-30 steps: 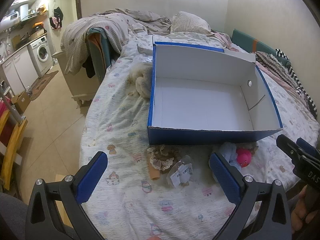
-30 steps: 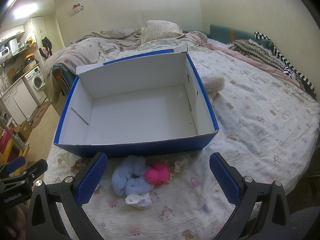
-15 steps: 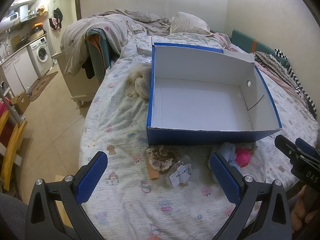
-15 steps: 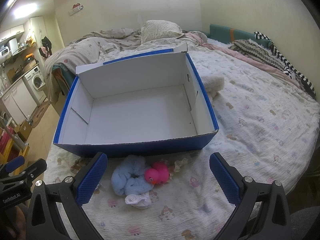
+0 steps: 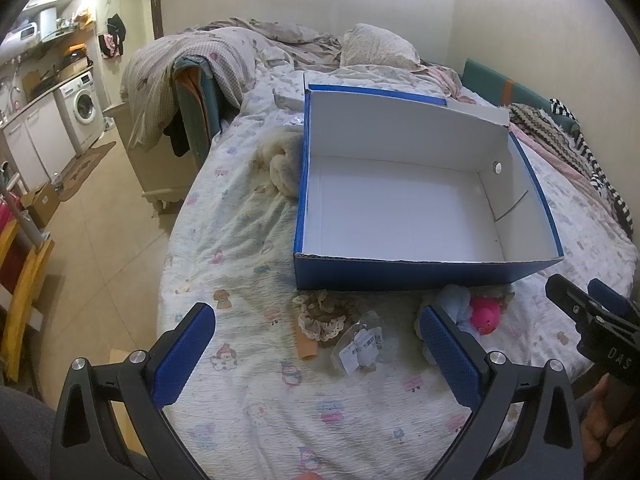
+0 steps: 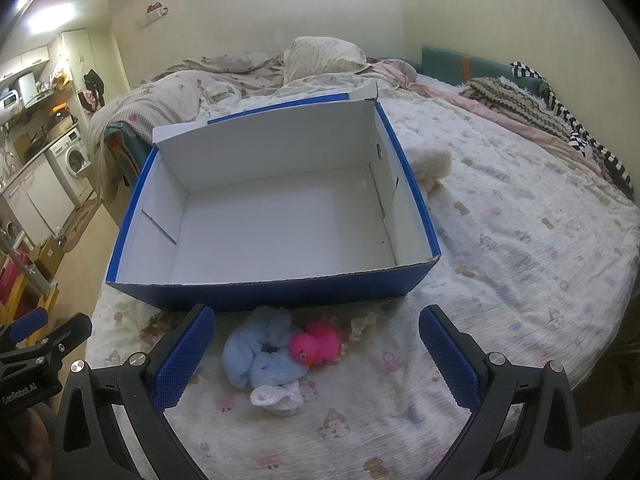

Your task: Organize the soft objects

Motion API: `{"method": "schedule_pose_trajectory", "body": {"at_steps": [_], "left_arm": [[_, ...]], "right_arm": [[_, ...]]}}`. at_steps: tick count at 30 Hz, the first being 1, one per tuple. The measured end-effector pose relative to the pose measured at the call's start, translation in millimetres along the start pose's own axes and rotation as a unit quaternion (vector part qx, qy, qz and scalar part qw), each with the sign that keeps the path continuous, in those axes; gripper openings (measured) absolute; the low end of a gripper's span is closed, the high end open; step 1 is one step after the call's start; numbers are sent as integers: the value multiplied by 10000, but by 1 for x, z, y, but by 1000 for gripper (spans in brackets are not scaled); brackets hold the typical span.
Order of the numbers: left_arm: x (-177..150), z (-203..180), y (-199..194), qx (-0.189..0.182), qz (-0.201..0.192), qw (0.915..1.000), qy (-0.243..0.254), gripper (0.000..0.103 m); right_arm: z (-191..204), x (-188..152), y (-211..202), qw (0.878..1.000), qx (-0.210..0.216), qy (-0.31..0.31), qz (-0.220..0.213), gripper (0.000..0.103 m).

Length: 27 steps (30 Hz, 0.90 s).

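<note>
An empty blue box with white inside (image 5: 400, 208) (image 6: 276, 220) stands on the bed. In front of it lie a brown lace scrunchie (image 5: 320, 314), a clear packet with labels (image 5: 358, 346), a light blue fluffy cloth (image 6: 256, 350) (image 5: 454, 300), a pink rubber duck (image 6: 316, 342) (image 5: 485, 314) and a small white rolled cloth (image 6: 278, 396). A cream fluffy item (image 5: 282, 164) (image 6: 432, 162) lies beside the box. My left gripper (image 5: 316, 352) is open above the scrunchie and packet. My right gripper (image 6: 316, 354) is open above the blue cloth and duck. Both are empty.
The bed (image 5: 248, 232) has a patterned sheet, with a pillow (image 6: 320, 56) and blankets (image 5: 192, 64) at the back and striped knitwear (image 6: 532, 108) by the wall. The floor and a washing machine (image 5: 84, 106) are to the left.
Both views have shifted slightly; the grippers stay open and nothing on the bed has moved.
</note>
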<state>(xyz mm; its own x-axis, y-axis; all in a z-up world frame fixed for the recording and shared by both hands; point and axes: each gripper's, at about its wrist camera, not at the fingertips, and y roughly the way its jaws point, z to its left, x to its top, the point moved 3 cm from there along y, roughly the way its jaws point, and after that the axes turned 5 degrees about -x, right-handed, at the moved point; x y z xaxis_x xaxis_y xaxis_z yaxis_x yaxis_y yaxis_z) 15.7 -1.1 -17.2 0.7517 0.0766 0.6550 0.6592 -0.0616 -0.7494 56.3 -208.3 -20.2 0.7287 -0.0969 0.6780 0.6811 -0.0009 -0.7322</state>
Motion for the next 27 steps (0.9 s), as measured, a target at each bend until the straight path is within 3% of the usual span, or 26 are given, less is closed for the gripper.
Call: {"method": "schedule_pose_trajectory", "body": {"at_steps": [12, 15, 23, 25, 27], "left_arm": [[0, 2, 4, 91, 35, 10000, 4, 102], [-1, 11, 8, 298, 107, 9995, -79, 102], [-6, 55, 20, 784, 460, 9943, -563, 102], [-7, 64, 21, 812, 533, 9930, -671, 102], [-9, 71, 22, 859, 589, 9917, -759, 102]], "right_arm": [[-1, -2, 2, 9998, 172, 59, 91, 103], [-8, -4, 10, 9966, 580, 333, 483, 103], [-17, -29, 42, 9821, 705, 604, 1637, 103], [-7, -37, 49, 9775, 841, 463, 1878, 94], [7, -45, 55, 9734, 939, 232, 2075, 91]]}}
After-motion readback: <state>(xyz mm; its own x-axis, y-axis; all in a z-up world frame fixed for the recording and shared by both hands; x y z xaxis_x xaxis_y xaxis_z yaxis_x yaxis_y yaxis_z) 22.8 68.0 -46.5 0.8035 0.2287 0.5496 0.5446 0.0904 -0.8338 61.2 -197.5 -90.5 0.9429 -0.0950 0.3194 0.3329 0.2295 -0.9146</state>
